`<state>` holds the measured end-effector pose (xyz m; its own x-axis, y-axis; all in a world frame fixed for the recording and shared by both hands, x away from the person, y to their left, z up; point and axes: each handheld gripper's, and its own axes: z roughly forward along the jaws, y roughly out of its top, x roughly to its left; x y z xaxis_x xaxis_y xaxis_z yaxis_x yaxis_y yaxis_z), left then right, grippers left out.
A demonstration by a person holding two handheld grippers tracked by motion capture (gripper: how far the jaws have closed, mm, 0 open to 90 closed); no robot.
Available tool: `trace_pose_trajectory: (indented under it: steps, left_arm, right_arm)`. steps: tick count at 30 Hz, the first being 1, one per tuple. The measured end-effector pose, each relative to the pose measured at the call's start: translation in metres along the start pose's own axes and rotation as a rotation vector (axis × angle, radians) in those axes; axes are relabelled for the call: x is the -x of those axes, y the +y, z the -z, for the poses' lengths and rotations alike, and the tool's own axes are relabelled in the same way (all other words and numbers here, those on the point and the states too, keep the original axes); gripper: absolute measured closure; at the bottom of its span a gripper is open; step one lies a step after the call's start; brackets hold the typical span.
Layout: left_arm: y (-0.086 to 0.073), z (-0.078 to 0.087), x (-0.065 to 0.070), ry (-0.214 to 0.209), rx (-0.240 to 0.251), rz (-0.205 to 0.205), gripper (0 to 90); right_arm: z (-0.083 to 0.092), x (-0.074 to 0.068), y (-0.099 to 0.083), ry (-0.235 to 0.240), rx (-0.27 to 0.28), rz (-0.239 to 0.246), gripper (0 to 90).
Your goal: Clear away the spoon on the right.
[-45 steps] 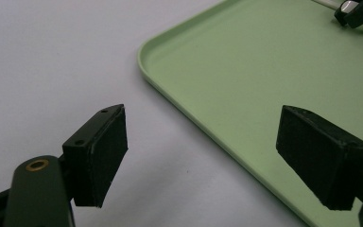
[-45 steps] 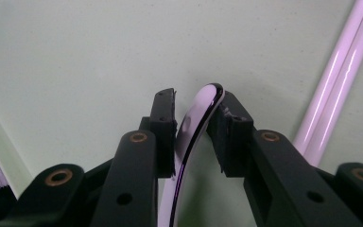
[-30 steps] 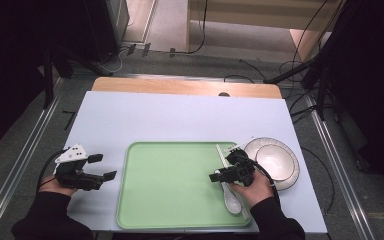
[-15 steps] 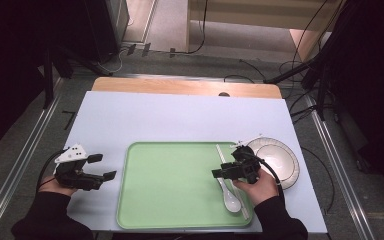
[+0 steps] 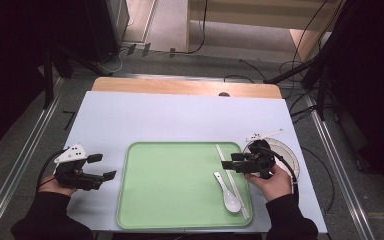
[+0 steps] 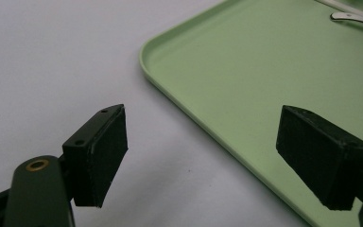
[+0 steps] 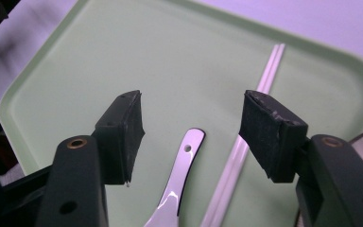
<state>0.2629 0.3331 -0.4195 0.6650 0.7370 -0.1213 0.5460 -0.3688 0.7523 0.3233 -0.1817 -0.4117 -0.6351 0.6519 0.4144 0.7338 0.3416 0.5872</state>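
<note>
Seen from above, a pale green tray [image 5: 180,187] lies on a white-covered desk [image 5: 180,120], and every place here is given from that tray; just off its left edge the left tongs [image 5: 102,167] rest low in a person's hand, jaws spread wide with nothing between them, apparently waiting their turn; inside the tray near its right edge a white soup spoon [image 5: 228,191] lies with its bowl toward the person, just beside a pair of pale chopsticks [image 5: 231,179] that run along that edge, set there as if for a meal; above the right edge the right tongs [image 5: 226,165] hover, jaws just having been opening and empty, the spoon handle below the gap, which suggests a fresh release; beyond the tray's right edge sits a round white plate [image 5: 287,156], partly behind the hand.
</note>
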Motion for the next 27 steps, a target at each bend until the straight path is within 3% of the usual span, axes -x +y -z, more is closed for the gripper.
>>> trace_pose_trajectory:
  steps: [13, 20, 27]
  left_arm:
    - [0.000, 0.000, 0.000, 0.000, 0.000, 0.000, 17.4]
    - [0.000, 0.000, 0.000, -0.001, -0.001, 0.000, 17.4]
    - [0.000, 0.000, 0.000, -0.003, 0.002, 0.002, 17.4]
  right_arm:
    - [0.025, 0.011, 0.001, -0.016, 0.070, 0.032, 39.0]
    - [0.038, 0.023, -0.002, -0.012, 0.088, 0.000, 40.0]
    - [0.051, 0.039, -0.007, -0.042, 0.116, -0.026, 37.9]
